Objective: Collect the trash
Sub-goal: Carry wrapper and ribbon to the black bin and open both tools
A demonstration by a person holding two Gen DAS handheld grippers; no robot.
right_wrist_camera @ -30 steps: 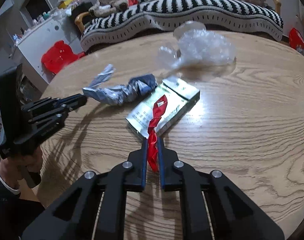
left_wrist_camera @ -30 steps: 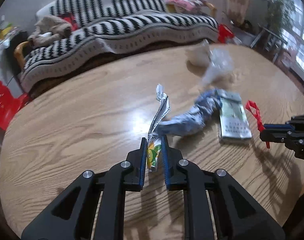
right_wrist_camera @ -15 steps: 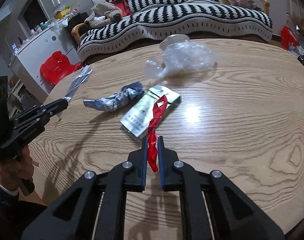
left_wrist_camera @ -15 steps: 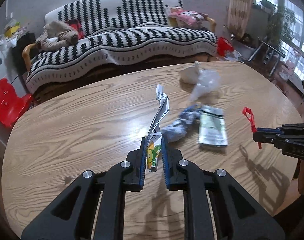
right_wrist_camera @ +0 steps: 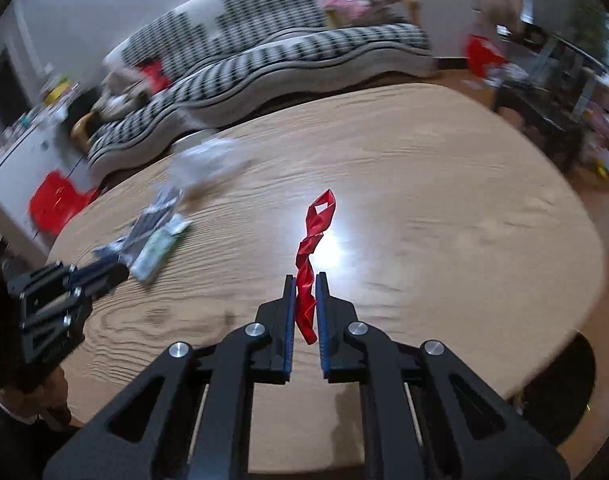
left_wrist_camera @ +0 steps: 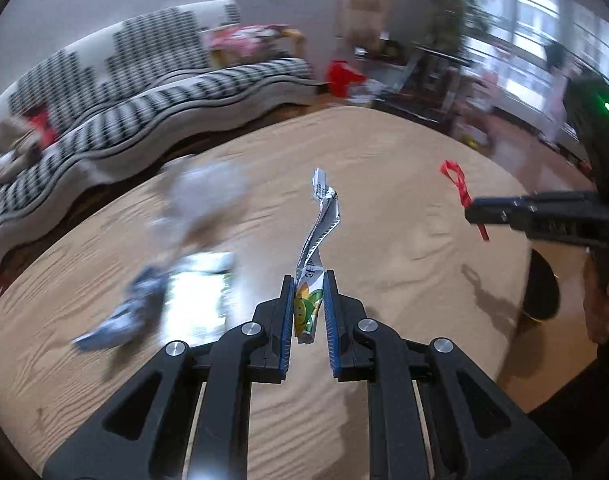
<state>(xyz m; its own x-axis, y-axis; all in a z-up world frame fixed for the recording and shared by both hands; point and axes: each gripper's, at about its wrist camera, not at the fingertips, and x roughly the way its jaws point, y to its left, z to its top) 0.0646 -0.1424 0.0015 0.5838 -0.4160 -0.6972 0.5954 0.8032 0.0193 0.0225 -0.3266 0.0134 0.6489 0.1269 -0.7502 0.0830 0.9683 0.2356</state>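
Left gripper [left_wrist_camera: 309, 305] pinching twisted printed snack wrapper [left_wrist_camera: 317, 236] low, right gripper [right_wrist_camera: 305, 307] clamping flimsy red plastic strip [right_wrist_camera: 313, 248]; both featherlight, floppy, above oval wooden bench [right_wrist_camera: 444, 208].

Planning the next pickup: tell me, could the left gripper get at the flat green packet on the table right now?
Probably not yet: the left gripper is shut on a twisted snack wrapper, so its jaws are full. The green packet itself lies uncovered on the table.
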